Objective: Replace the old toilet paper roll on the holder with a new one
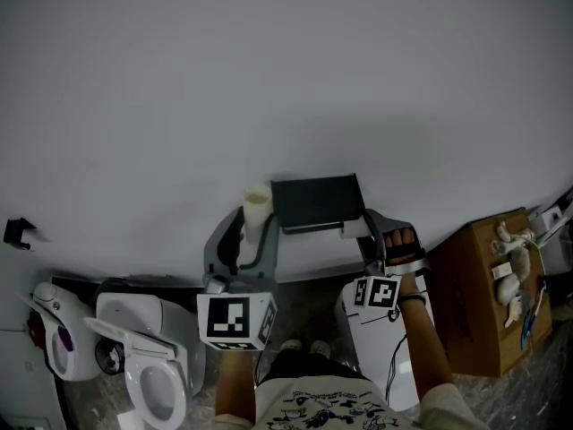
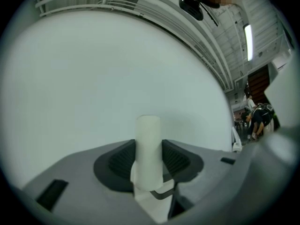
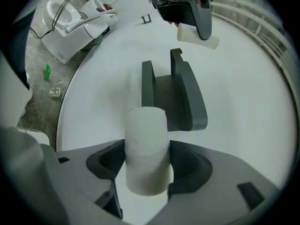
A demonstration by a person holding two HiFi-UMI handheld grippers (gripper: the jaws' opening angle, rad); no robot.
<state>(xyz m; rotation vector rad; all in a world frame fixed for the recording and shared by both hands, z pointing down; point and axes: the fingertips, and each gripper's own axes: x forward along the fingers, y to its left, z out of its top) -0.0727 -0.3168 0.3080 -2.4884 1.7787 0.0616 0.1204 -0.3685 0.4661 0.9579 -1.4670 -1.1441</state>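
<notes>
A dark grey holder (image 1: 318, 202) (image 3: 174, 95) is fixed to the white wall, and nothing sits on it. My left gripper (image 1: 248, 228) (image 2: 148, 161) is just left of the holder, shut on the old roll (image 1: 257, 207) (image 2: 148, 149). That roll is a thin, cream, nearly bare tube standing upright between the pads. It also shows at the top of the right gripper view as the old roll (image 3: 198, 38). My right gripper (image 1: 374, 237) (image 3: 146, 162) is at the holder's lower right, shut on a thick white new roll (image 3: 146, 153). The new roll points toward the holder from a short way off.
A white toilet (image 1: 143, 365) (image 3: 70, 18) stands on the floor at lower left. A white bin (image 1: 376, 339) is under my right arm, with a brown box (image 1: 479, 294) carrying small items to its right. A small black hook (image 1: 16, 231) is on the wall at far left.
</notes>
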